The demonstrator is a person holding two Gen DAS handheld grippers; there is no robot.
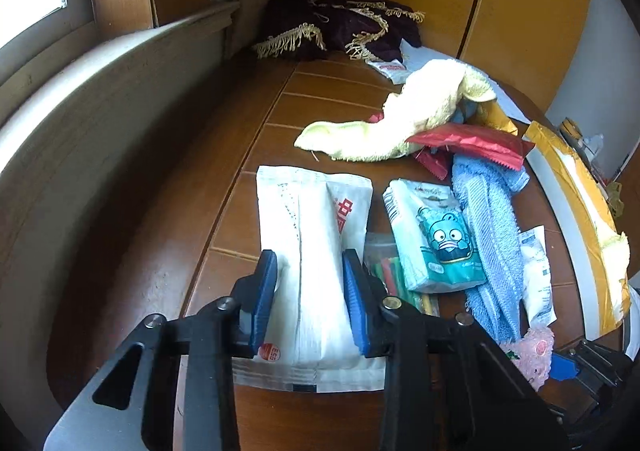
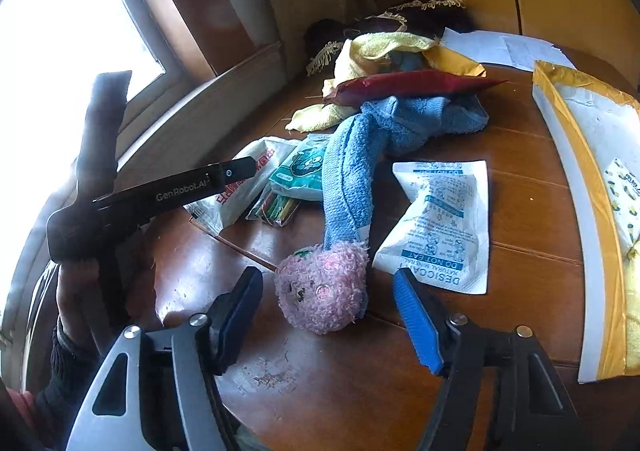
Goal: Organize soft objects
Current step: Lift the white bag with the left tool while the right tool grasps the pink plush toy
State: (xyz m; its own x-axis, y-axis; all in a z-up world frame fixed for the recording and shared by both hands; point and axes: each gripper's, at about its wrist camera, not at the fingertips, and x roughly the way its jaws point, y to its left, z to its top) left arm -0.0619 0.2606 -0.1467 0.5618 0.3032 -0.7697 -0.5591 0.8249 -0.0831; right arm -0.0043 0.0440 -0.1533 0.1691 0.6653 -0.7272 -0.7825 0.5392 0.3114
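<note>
My left gripper [image 1: 310,271] is shut on a white soft packet with red print [image 1: 316,247] that lies on the wooden table; its blue pads press both sides. The packet also shows in the right wrist view [image 2: 244,179]. My right gripper [image 2: 328,291] is open, its fingers either side of a pink fluffy toy [image 2: 324,287], not touching it. The toy [image 1: 532,355] lies at the end of a blue towel [image 2: 352,171]. A yellow towel [image 1: 400,119] lies further back.
A teal tissue pack [image 1: 436,239], a bag of coloured sticks [image 2: 278,207], a red pouch [image 2: 408,85], a white desiccant sachet [image 2: 440,223] and a yellow-edged mailer [image 2: 588,187] lie on the table [image 2: 520,179]. A dark fringed cloth [image 1: 340,27] sits at the back. A wall ledge runs along the left.
</note>
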